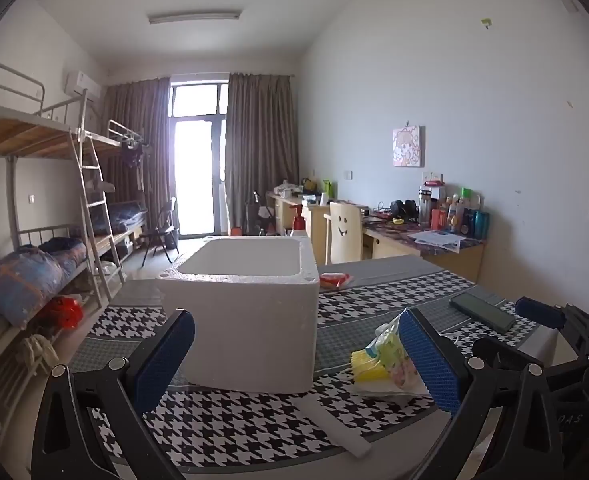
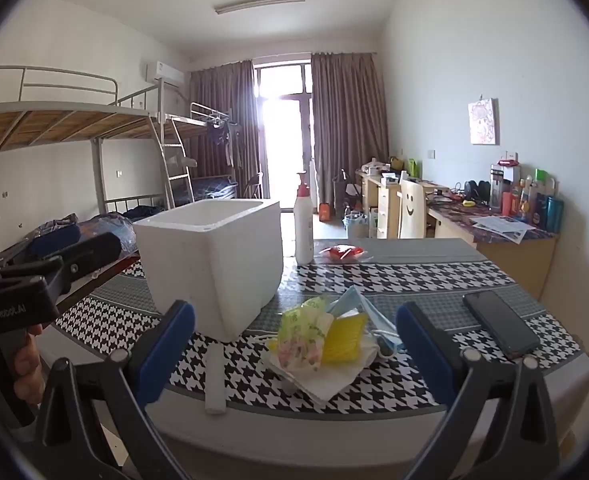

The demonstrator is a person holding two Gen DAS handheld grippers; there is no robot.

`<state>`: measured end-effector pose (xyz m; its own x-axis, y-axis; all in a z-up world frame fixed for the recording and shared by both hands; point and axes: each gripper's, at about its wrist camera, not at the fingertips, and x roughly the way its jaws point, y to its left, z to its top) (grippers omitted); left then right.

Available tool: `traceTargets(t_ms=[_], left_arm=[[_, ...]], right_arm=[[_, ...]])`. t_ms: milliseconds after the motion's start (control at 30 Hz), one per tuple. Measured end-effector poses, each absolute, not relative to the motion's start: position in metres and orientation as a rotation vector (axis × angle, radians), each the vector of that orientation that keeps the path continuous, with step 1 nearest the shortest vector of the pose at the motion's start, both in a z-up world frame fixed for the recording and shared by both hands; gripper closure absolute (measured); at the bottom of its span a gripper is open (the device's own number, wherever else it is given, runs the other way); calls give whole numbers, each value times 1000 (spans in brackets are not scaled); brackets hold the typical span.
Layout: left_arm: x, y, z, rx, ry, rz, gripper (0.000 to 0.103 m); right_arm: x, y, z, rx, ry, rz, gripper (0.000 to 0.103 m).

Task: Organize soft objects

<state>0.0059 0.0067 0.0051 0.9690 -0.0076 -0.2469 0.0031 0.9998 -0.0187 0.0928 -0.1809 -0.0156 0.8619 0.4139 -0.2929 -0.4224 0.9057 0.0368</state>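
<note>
Your work surface is a table (image 2: 394, 280) under a houndstooth cloth, and the largest item on it is the white foam box (image 2: 214, 264), open-topped, standing toward the left and apparently empty as far as the left wrist view shows its interior. The task's material, a small heap of soft items (image 2: 326, 340) (face masks in blue, yellow and a floral print, on a white tissue or cloth), lies just right of the box's near corner, apart from it. Judge this heap as very light, limp and loosely stacked: it will slump and shed layers if you pinch one edge, so take it across the thick middle of the stack, pads low to the cloth, and mind the trailing ear loops. A dark phone (image 2: 502, 324) lies near the heap on its right; a white foam strip (image 2: 214, 380) lies at the table's near edge. Your right gripper (image 2: 294, 344) stands fully spread and holds nothing, the heap framed between its fingers but untouched. Your left gripper (image 1: 294, 360) is likewise wide apart and empty, facing the box wall. The right wrist view alone shows the pump bottle (image 2: 304, 224) beside the box; the left view hides most of it behind the box, and one of its fingers cuts off part of the heap.
</note>
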Motion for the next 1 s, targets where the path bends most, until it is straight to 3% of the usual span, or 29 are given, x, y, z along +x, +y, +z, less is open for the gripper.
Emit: traceTargets(t_ms=[1000], left_arm=[[7,4,1,-10,246,11,1]], right_arm=[[100,-182,-17,-24,295,428,1]])
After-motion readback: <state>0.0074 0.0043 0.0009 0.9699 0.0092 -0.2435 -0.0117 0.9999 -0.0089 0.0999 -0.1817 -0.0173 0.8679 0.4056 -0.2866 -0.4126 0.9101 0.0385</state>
